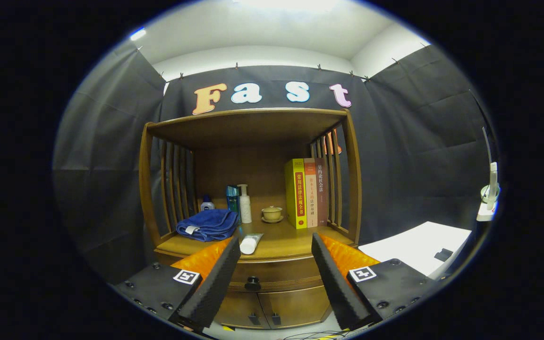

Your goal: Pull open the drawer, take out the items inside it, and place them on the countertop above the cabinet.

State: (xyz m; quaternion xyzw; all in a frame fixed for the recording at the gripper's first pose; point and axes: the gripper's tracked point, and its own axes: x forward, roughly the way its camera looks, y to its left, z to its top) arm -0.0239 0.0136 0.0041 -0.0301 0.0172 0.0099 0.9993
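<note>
Two ribbed fingers of the wide claw (276, 246) frame the wooden drawer's (276, 273) round knob (252, 283).

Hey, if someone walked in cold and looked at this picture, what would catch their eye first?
Probably the wooden cabinet straight ahead, its drawer shut, with the drawer knob showing between the spread fingers of the open gripper, which holds nothing. Next, the three upright books at the right of the countertop. A folded blue towel lies at its left, with bottles behind it and a white tube by the front edge.
</note>
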